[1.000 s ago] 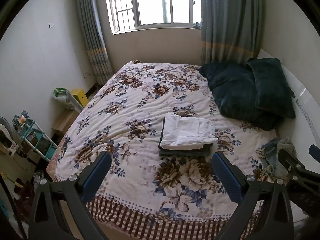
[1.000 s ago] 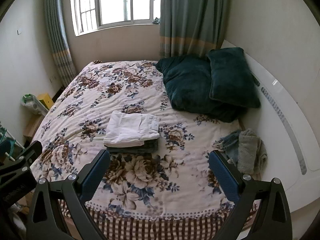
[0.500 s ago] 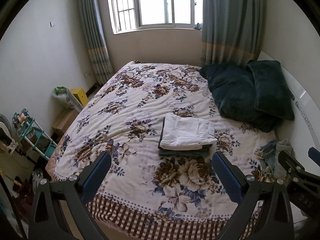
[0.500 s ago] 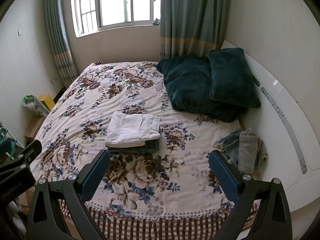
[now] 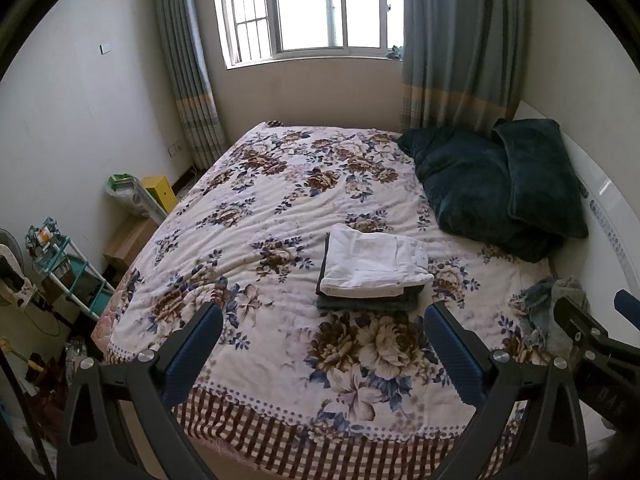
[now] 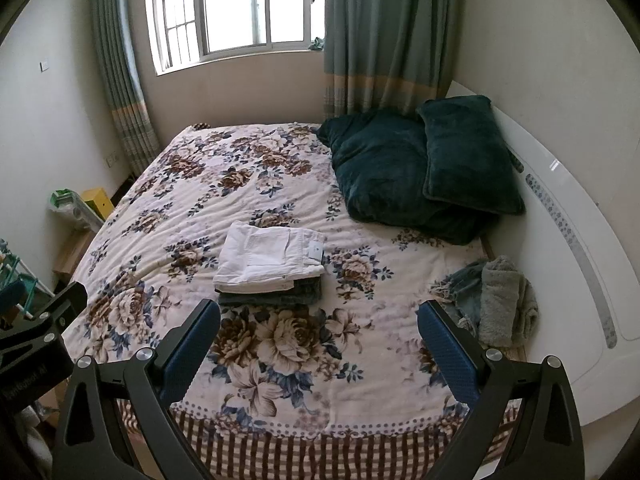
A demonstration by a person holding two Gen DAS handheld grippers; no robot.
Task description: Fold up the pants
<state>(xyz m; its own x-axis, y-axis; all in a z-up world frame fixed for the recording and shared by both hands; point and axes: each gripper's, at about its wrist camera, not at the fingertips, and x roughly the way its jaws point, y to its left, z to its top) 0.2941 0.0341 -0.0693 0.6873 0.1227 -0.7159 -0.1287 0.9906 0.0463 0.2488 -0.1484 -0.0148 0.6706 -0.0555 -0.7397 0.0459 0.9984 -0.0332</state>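
Left wrist view: both tongs, left (image 5: 322, 338) and right (image 6: 318, 336), released and empty above the floral bed (image 5: 280, 208), folded white pants (image 5: 374, 264) stacked on dark folded pants (image 5: 368, 302); next, likely fetch crumpled grey-blue garments (image 6: 494, 298), gripping at the waistband.

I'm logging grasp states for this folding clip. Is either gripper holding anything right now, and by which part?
Nothing is held. The left gripper and right gripper are both open and empty above the bed's near edge; the folded white pants lie untouched.
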